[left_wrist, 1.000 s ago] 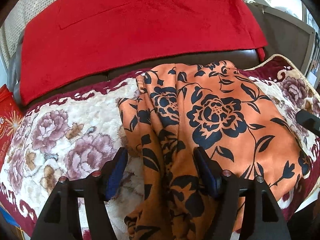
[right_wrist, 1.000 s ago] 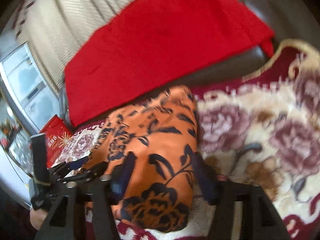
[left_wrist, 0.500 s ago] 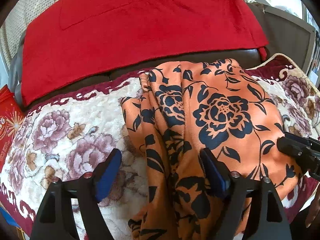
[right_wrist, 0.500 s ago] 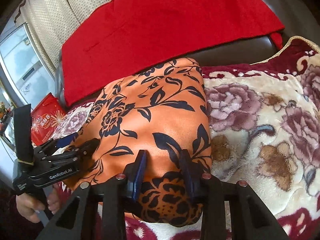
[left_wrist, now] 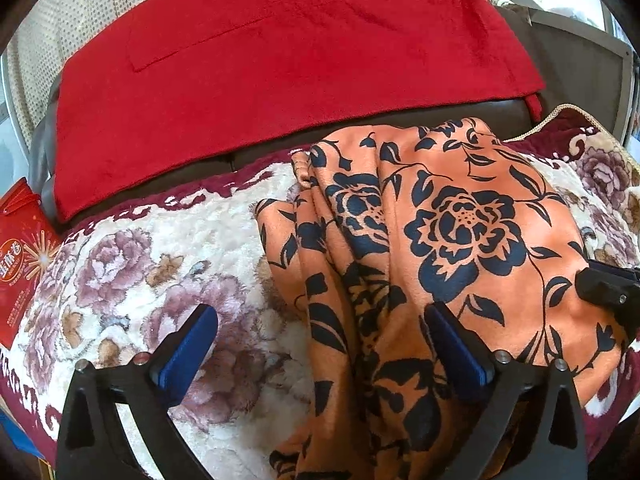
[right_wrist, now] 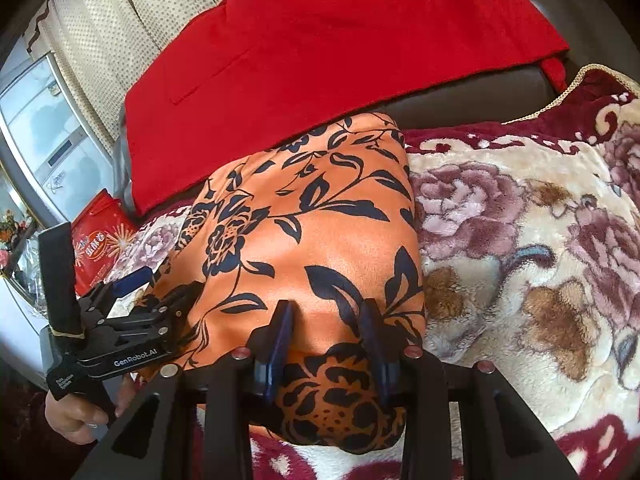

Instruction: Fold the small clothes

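Fingers (left_wrist: pixel 188 344) of the left gripper (left_wrist: pixel 320 344) are standing wide apart, blue pads showing, nothing between them being pinched. The left finger is hovering over the blanket (left_wrist: pixel 152 248); the right finger is sitting against the bunched edge of the cloth (left_wrist: pixel 460 232). The cloth's crumpled folds are running down between the two fingers and passing out of frame at the bottom, so its near end is cut off.

The right gripper (right_wrist: pixel 326 332) is showing fingers drawn narrow, pressing on a raised fold of the cloth (right_wrist: pixel 320 240) from both sides. The cloth's near hem is bulging below the fingers and is partly hidden behind the gripper body. In the left wrist view only a dark tip of the right gripper (left_wrist: pixel 608 288) is poking in at the right edge, resting on the cloth; its fingers are not visible there.

The cloth, orange with a dark floral print, is lying on the blanket, its far end reaching the dark sofa back. Its left side is crumpled, its right side smoother. How many layers are lying under the top one is hard to make out.

In the right wrist view the left gripper (right_wrist: pixel 132 320) is sitting at the cloth's left edge, with a hand (right_wrist: pixel 72 416) below it, partly cut off. A red towel (left_wrist: pixel 280 60) is draping over the sofa back. A red packet (left_wrist: pixel 20 260) is lying at the far left, partly out of frame.
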### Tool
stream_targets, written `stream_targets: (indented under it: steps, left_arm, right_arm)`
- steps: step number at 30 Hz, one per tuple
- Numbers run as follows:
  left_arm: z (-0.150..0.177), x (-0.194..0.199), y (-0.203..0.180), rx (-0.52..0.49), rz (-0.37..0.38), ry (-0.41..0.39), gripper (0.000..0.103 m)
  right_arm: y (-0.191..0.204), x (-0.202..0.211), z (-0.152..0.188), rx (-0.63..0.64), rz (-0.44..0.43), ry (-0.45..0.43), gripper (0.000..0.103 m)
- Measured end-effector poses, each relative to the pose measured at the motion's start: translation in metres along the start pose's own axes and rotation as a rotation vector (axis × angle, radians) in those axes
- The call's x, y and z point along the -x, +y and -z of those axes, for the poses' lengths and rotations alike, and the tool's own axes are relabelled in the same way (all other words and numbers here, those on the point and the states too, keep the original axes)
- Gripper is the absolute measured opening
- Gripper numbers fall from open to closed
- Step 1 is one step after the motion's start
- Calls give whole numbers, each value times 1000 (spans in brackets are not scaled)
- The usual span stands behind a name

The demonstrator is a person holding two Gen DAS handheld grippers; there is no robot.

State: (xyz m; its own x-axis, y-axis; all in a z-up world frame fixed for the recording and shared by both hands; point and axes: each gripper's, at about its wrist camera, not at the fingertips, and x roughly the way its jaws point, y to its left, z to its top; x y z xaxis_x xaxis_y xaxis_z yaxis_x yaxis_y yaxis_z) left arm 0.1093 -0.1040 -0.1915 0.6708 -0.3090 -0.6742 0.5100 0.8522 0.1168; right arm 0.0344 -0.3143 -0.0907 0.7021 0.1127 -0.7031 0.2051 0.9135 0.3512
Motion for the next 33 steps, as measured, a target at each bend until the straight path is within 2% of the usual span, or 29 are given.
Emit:
stream_targets:
  steps: [4, 7, 10, 14, 15, 17, 19, 21, 23, 26, 27, 29, 31, 33]
  left_arm:
    - [3, -3, 3, 22, 17, 8, 103]
    - [6, -11, 12, 100, 61, 43, 103]
    - [8, -20, 22, 175, 126, 87, 103]
    - [-2, -23, 43, 245, 250, 215, 103]
    - [-7, -19, 48, 248, 254, 203, 103]
    - [-17, -3, 57, 250, 196, 100, 103]
    - [-24, 11, 64, 247, 156, 15, 103]
    - [-32, 17, 69, 238, 120, -32, 103]
    - [-34, 7, 68, 200, 87, -3, 103]
    - [-26, -27, 54, 133, 39, 173, 103]
    - [-21, -34, 52, 129, 37, 198, 103]
    - [-16, -36, 54, 149, 52, 178, 103]
    - [-17, -36, 55, 130, 52, 179, 103]
    - [-17, -36, 56, 126, 57, 176, 103]
  right_arm:
    - [-1, 0, 0, -6, -7, 1, 39]
    - [-3, -1, 0, -22, -18, 3, 39]
    - [-3, -1, 2, -27, -19, 1, 39]
    - [-7, 0, -1, -59, -27, 38, 39]
    - [-7, 4, -7, -80, -34, 58, 39]
    - [-8, 11, -18, -101, -61, 55, 40]
    - [-4, 20, -36, -88, -75, 14, 40]
    - [2, 19, -61, -40, -32, -9, 40]
    - [2, 3, -84, -32, -15, 4, 40]
    - [-7, -35, -111, -75, 13, 49, 40]
    - [-11, -52, -116, -92, 24, 78, 40]
    - [-21, -93, -118, -119, 55, 159, 41]
    - [-24, -117, -113, -121, 67, 220, 41]
    - [-21, -114, -116, -118, 77, 207, 41]
